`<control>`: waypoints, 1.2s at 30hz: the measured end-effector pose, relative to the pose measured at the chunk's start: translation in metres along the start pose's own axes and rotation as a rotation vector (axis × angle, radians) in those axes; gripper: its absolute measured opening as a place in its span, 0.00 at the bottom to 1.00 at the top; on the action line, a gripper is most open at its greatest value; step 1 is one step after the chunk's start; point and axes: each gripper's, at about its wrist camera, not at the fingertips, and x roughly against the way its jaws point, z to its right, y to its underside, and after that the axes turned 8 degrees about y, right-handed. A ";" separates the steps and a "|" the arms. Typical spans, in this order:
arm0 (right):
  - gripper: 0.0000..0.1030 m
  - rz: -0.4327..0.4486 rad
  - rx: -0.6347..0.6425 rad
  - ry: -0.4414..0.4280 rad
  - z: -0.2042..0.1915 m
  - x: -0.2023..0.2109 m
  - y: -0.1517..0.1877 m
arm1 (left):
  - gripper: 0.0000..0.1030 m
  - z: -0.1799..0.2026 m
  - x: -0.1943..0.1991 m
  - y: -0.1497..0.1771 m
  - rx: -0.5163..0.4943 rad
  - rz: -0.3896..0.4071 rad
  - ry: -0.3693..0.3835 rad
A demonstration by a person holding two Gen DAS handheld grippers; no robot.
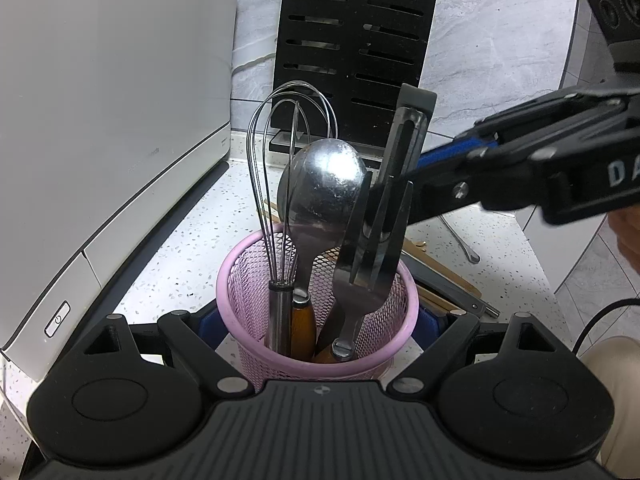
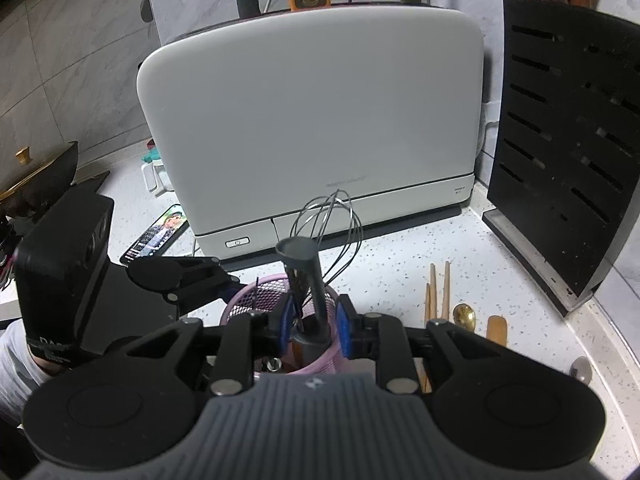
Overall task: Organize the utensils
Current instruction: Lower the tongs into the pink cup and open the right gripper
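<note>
Inside pink mesh cup (image 1: 320,344): wire whisk (image 1: 286,184), steel spoon (image 1: 322,188).

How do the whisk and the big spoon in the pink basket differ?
The whisk is an open cage of thin wire loops; the big spoon ends in a solid, rounded, shiny bowl. The whisk has a plain metal handle, the spoon a brown, wood-like one. The whisk's loops reach higher than the spoon's bowl. Both stand handle-down, side by side, in the pink basket.
</note>
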 end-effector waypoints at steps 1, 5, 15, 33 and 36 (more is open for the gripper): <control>0.26 0.004 0.000 0.003 0.000 0.002 0.000 | 0.99 0.000 0.000 0.000 0.000 0.000 0.000; 0.31 0.024 -0.001 0.028 0.001 0.015 -0.003 | 0.99 0.000 0.000 0.000 -0.001 0.000 0.001; 0.36 0.042 -0.055 0.105 0.022 0.046 -0.003 | 0.99 -0.001 0.000 0.000 0.002 0.001 0.000; 0.23 -0.205 -0.054 0.293 0.058 -0.010 0.032 | 0.99 -0.001 -0.001 0.000 0.002 0.002 0.002; 0.20 -0.243 -0.036 0.301 0.058 -0.024 0.037 | 0.99 -0.001 -0.001 0.000 0.003 0.003 0.001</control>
